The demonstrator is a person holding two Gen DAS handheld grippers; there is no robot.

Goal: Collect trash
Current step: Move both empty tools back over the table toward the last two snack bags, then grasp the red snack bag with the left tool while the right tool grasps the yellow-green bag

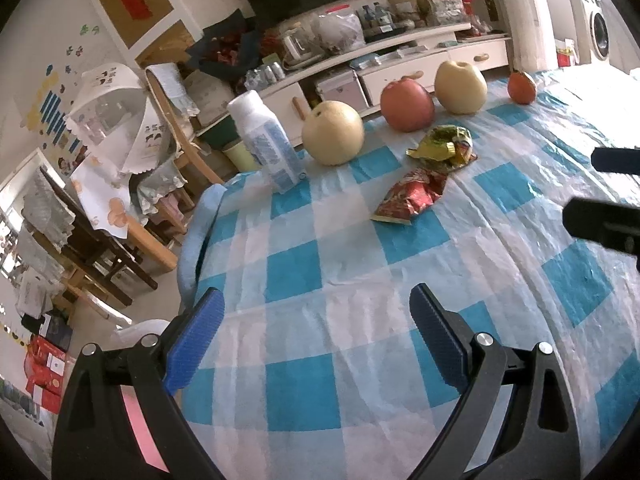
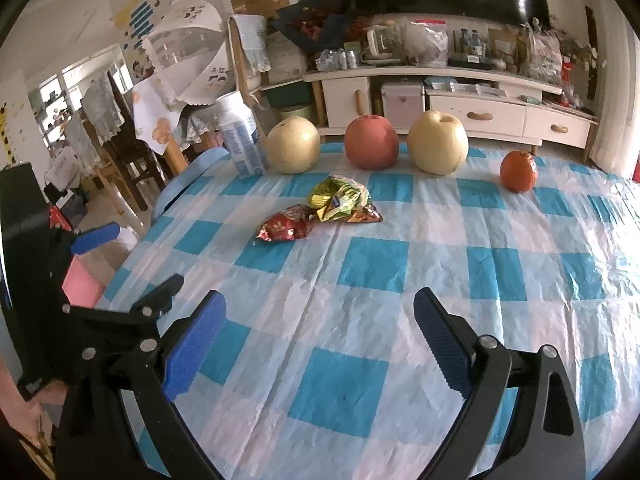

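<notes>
Two crumpled snack wrappers lie side by side on the blue-and-white checked tablecloth: a red wrapper (image 1: 412,196) (image 2: 286,229) and a yellow-green wrapper (image 1: 444,146) (image 2: 340,199) just behind it. A white bottle with a blue label (image 1: 266,142) (image 2: 239,136) stands upright near the table's far left edge. My left gripper (image 1: 316,320) hovers open over the near left part of the table, well short of the wrappers. My right gripper (image 2: 318,322) is open too, nothing between its blue pads, with the wrappers ahead and slightly left.
A row of fruit stands behind the wrappers: a pear (image 2: 293,144), a red apple (image 2: 371,142), a second pear (image 2: 438,142) and an orange (image 2: 518,171). The table edge (image 1: 200,232) drops off at left toward chairs. A cluttered white cabinet (image 2: 472,114) lies beyond.
</notes>
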